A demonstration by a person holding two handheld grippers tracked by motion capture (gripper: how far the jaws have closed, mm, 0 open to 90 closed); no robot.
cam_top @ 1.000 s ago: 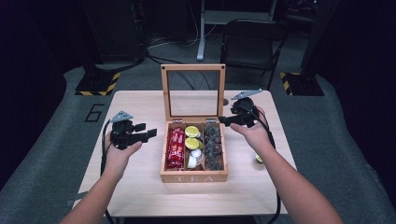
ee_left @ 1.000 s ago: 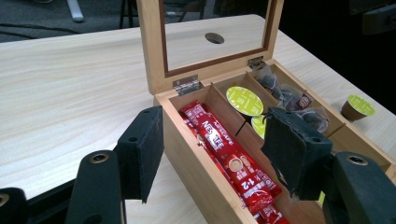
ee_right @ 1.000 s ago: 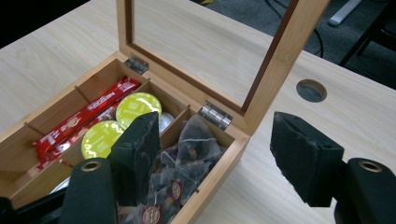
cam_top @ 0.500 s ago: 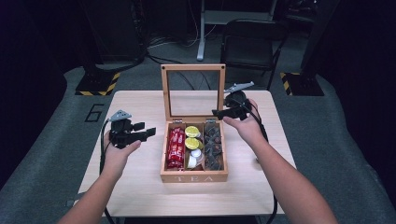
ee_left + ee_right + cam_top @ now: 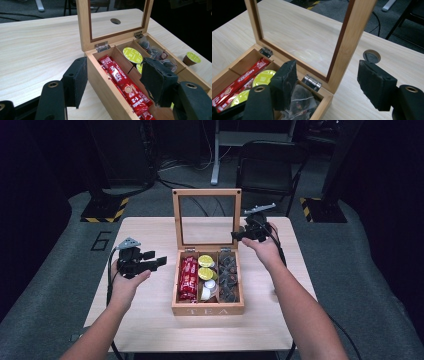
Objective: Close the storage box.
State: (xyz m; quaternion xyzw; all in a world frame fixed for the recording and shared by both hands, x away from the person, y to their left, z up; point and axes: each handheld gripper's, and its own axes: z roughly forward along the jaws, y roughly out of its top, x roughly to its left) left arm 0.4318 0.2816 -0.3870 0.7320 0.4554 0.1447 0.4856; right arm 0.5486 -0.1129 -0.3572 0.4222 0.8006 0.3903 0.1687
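Pale worktop [image 5: 150, 320], tea box [image 5: 207, 309] dead centre, lid [image 5: 206, 193] upright. Your right tongs [image 5: 235, 236] gape empty astride the lid's right post; your left tongs [image 5: 161, 262] hang open beside the box.

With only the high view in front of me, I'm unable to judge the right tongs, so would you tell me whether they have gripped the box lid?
Observer: No. In the right gripper view the right tongs stand open. The side rail of the lid lies ahead between the jaws, and neither pad appears to touch it.
Operator: Thank you. And the left tongs?
Observer: The left tongs are open and empty. One jaw is outside the wall of the wooden box, the other over the red sachets.
Operator: What are those sachets?
Observer: Their print reads Nescafe.
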